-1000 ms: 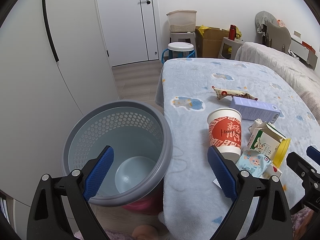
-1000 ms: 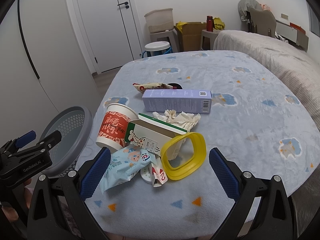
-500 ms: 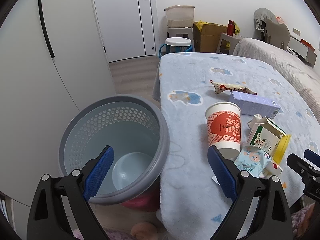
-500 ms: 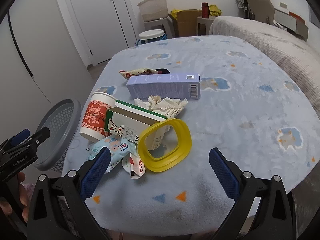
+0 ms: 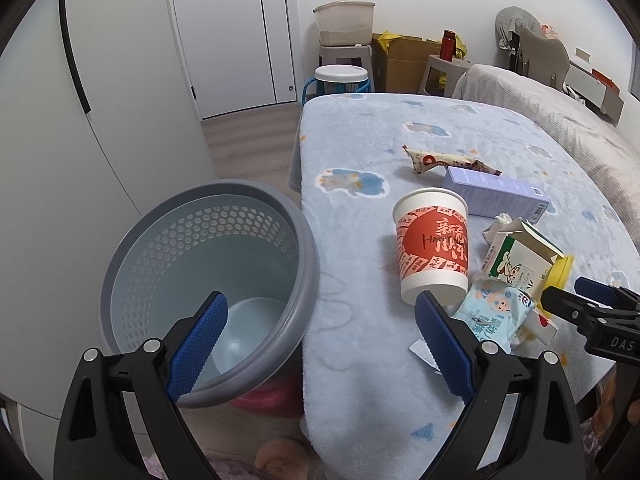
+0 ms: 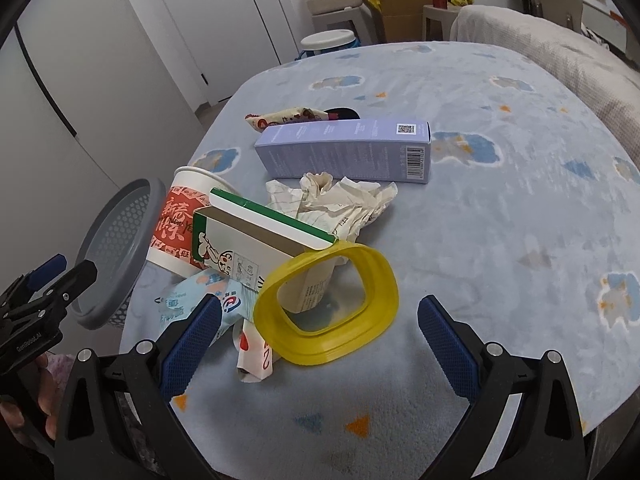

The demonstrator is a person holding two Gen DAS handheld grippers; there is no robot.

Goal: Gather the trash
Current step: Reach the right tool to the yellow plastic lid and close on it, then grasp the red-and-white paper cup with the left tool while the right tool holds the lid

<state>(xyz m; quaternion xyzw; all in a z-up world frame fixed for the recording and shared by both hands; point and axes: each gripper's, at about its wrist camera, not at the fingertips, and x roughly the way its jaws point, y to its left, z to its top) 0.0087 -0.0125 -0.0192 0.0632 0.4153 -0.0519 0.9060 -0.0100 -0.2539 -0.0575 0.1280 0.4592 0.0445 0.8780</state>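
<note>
Trash lies on the blue blanket-covered table (image 6: 500, 208): a red-and-white paper cup (image 5: 433, 249) (image 6: 176, 224), a green-and-white carton (image 6: 248, 244), a yellow plastic ring (image 6: 328, 304), crumpled paper (image 6: 340, 200), a purple box (image 6: 348, 148), a light blue wrapper (image 5: 492, 312) and a snack wrapper (image 6: 288, 116). A grey perforated bin (image 5: 208, 280) stands left of the table. My left gripper (image 5: 320, 344) is open and empty, straddling the bin's rim and table edge. My right gripper (image 6: 320, 344) is open and empty, just in front of the yellow ring.
A white door (image 5: 232, 32) and wardrobe (image 5: 80, 120) stand to the left. Stools, a cardboard box (image 5: 404, 60) and a storage tub (image 5: 344, 24) sit at the back wall. A bed (image 5: 560, 120) lies right of the table. Something red (image 5: 264, 396) sits under the bin.
My right gripper has moved forward and down toward the yellow ring and carton. My left gripper has shifted slightly, the bin and cup now a little further left in view.
</note>
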